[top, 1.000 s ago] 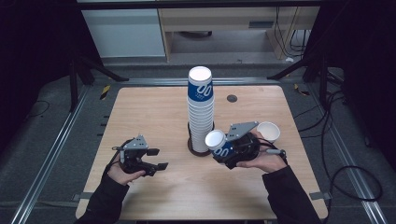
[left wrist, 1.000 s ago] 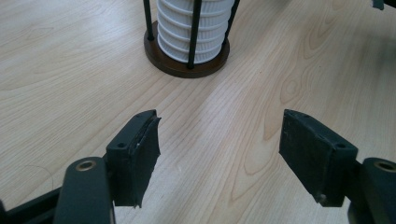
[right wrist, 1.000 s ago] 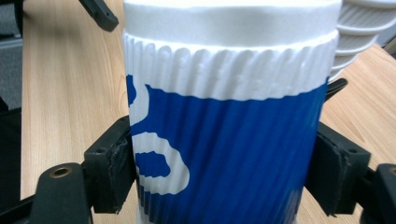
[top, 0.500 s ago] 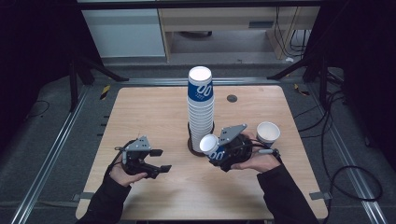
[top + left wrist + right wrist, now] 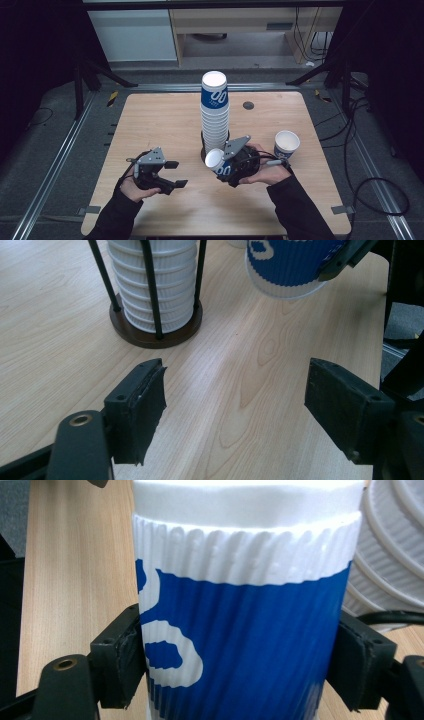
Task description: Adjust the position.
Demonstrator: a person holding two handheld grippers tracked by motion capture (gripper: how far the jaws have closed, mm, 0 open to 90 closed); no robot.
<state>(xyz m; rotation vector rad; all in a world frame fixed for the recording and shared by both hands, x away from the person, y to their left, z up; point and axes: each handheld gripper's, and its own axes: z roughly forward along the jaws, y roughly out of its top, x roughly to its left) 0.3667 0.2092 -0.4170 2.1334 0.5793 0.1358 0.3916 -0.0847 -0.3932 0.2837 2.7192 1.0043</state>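
Note:
A tall stack of blue-and-white paper cups stands in a rod holder on a round brown base at the table's middle. My right gripper is shut on a single blue-and-white cup, held tilted just in front of the stack with its white end to the left. In the right gripper view its pads press both sides of the cup. My left gripper is open near the front left. Its jaws have just been opening, with nothing between them. The held cup shows ahead.
Another single cup stands upright at the right of the wooden table. A small dark disc lies behind the stack. The stack's ribbed rims sit close to the right of the held cup.
My right gripper has carried its cup left and nearer, away from the upright cup at the right. The left gripper's jaws have spread wider and the hand has stayed in place.

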